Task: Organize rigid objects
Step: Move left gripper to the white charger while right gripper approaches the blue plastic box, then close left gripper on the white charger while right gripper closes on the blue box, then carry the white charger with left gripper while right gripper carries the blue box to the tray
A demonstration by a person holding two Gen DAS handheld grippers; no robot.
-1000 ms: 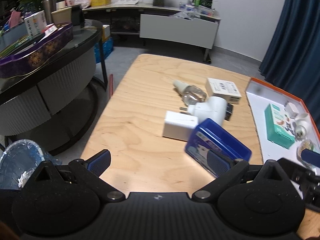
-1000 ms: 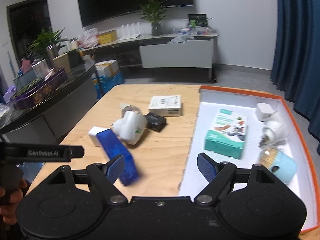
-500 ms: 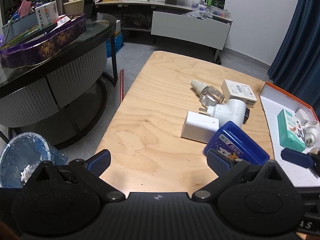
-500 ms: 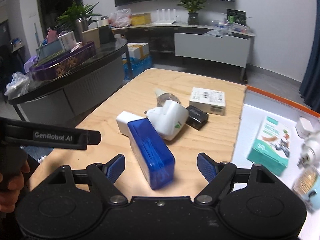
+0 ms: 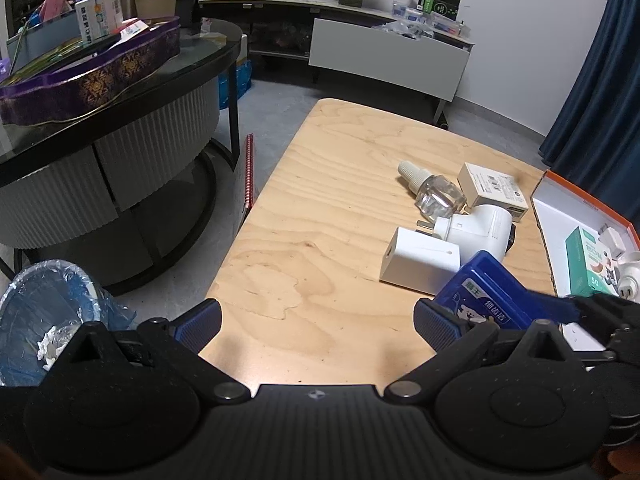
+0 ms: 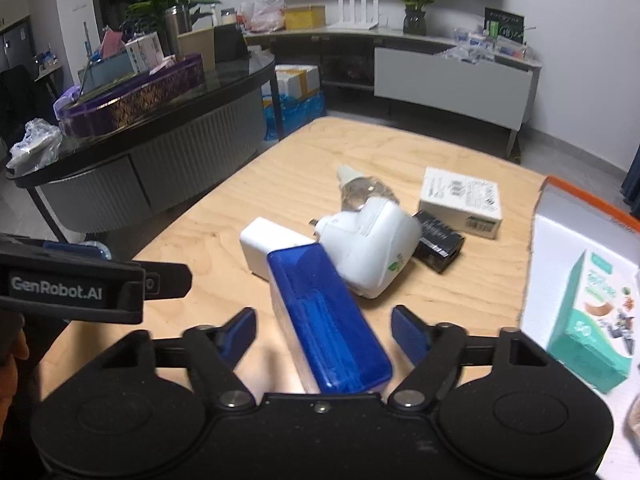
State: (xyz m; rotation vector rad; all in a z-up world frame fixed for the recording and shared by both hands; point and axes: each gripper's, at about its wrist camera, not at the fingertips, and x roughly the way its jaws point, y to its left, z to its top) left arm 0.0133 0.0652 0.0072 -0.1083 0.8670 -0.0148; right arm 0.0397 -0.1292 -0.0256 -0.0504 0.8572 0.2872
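The left gripper hung spread and empty at nine o'clock. The right gripper was closing around the blue box, pads not yet touching. The box leaned on the white adapter at twelve o'clock; an off-centre squeeze risked twisting it loose.

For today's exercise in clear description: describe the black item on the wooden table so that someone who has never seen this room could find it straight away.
Start at the wooden table and find the cluster of items near the orange-rimmed tray. The small black box lies flat there, wedged between the white plug-in device and the white carton. It is the only dark thing in that group.
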